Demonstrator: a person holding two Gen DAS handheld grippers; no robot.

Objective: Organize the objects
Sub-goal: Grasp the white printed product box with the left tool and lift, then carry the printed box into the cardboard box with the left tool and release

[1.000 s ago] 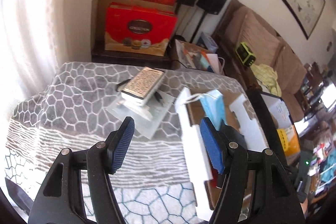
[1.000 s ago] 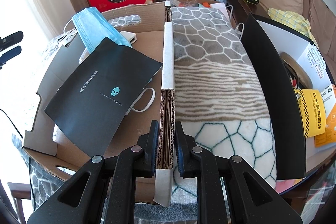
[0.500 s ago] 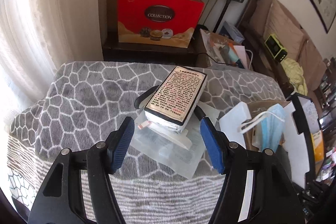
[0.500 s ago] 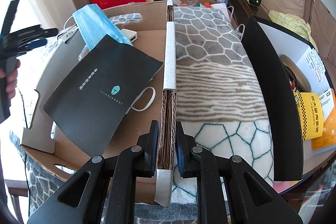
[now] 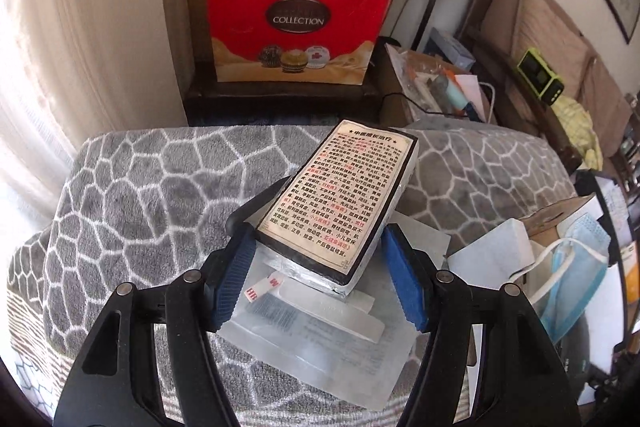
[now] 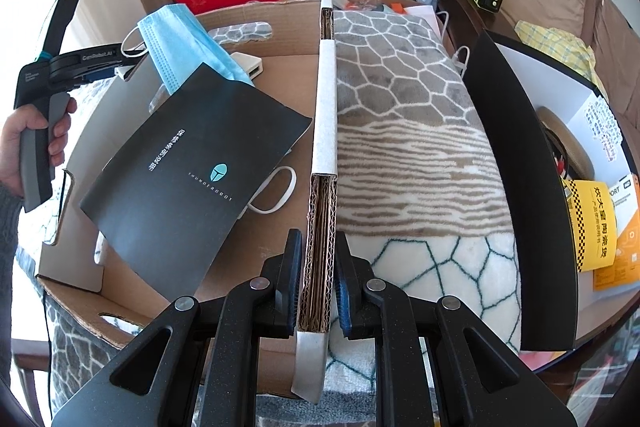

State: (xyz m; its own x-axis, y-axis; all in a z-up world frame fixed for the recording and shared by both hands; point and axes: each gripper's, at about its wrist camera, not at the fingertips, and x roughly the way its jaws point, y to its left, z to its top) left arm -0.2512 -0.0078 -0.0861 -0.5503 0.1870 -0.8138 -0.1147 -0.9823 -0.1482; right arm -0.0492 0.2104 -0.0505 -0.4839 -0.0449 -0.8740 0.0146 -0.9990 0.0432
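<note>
We find the task partly complete. The cardboard box (image 6: 256,131) already holds 2 items we can identify: a black booklet (image 6: 192,167) and a blue face mask (image 6: 184,43). The right gripper (image 6: 316,279) is clamped narrow on the box wall (image 6: 326,131), steadying it. The left gripper (image 5: 316,283) stands wide, its pads (image 5: 236,275) either side of the labelled packet (image 5: 340,195), apparently not yet pressing. That packet and the plastic sleeves (image 5: 320,347) beneath it remain on the patterned blanket (image 5: 140,203), outside the box.
</note>
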